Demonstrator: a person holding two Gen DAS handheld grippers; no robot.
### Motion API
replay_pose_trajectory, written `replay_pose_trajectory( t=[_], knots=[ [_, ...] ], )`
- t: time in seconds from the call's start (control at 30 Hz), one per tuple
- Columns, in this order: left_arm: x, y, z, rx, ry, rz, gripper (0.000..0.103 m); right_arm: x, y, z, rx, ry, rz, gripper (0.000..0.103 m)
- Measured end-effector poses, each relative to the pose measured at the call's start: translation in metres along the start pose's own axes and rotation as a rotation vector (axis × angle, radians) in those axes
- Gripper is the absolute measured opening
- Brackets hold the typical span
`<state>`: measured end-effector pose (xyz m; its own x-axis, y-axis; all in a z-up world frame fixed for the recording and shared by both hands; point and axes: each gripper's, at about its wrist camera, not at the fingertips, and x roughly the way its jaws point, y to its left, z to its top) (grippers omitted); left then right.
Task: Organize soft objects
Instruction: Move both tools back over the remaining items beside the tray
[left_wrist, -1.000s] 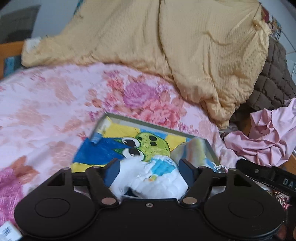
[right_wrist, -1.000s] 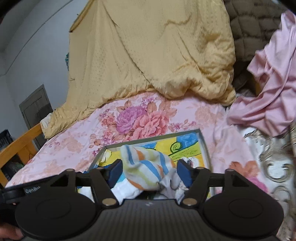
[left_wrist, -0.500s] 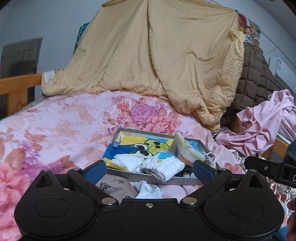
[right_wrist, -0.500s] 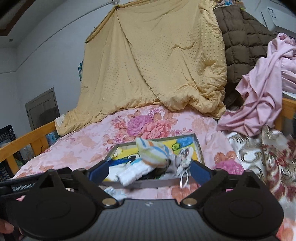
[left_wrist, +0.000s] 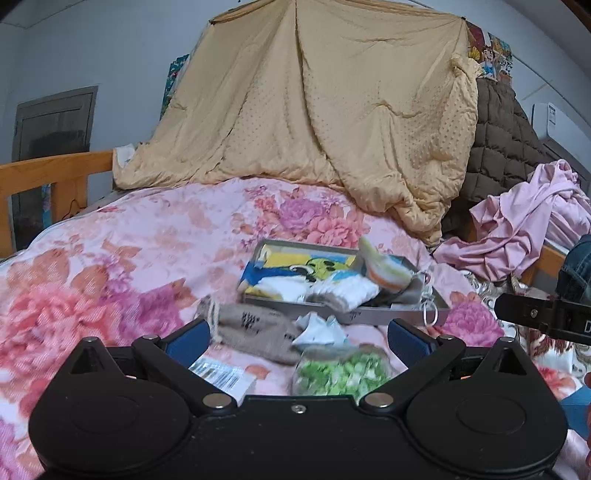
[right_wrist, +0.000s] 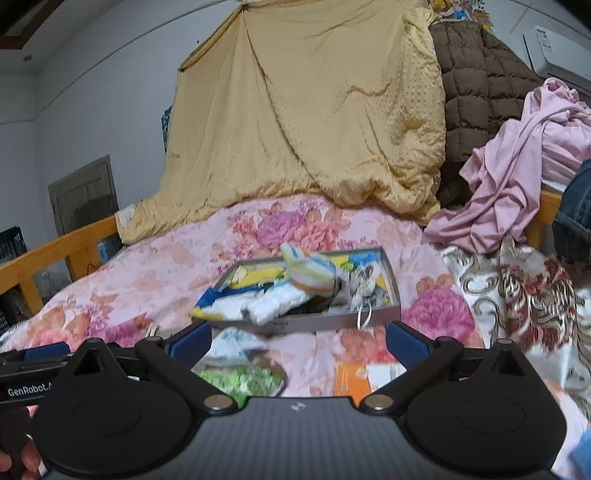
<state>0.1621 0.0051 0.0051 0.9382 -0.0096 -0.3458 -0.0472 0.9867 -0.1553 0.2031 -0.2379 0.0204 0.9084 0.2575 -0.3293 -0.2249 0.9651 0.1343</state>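
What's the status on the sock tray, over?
Left gripper open, empty. Right gripper open, empty. Tray holds socks. Beige sock outside it.

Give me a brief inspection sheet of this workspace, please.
Surface: floral bedspread, rumpled.
Job's things: striped sock and white socks piled in the shallow tin tray; beige sock beside it.
Clutter: green packet, barcode label, orange card.
Grippers: left gripper and right gripper open, empty.
Cables: nothing seen.
Surroundings: yellow quilt, brown jacket, pink garment.
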Motion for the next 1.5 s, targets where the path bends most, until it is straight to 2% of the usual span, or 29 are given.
replay_pose_trajectory(
  t=[0.47,0.8,1.13,1.5],
  knots=[
    [-0.034,0.014,-0.042,0.037,0.057,0.033,0.102,-0.022,0.009,-0.033,0.008,0.092,-0.014,0.103],
    [-0.043,0.030,-0.053,0.023,0.078,0.076,0.102,-0.027,0.011,-0.044,0.024,0.143,-0.018,0.103],
    [-0.045,0.046,-0.058,-0.005,0.096,0.128,0.102,-0.024,0.022,-0.051,-0.027,0.175,0.001,0.103],
    [-0.045,0.053,-0.061,-0.013,0.104,0.149,0.102,-0.018,0.030,-0.055,-0.058,0.197,0.030,0.103]
  ],
)
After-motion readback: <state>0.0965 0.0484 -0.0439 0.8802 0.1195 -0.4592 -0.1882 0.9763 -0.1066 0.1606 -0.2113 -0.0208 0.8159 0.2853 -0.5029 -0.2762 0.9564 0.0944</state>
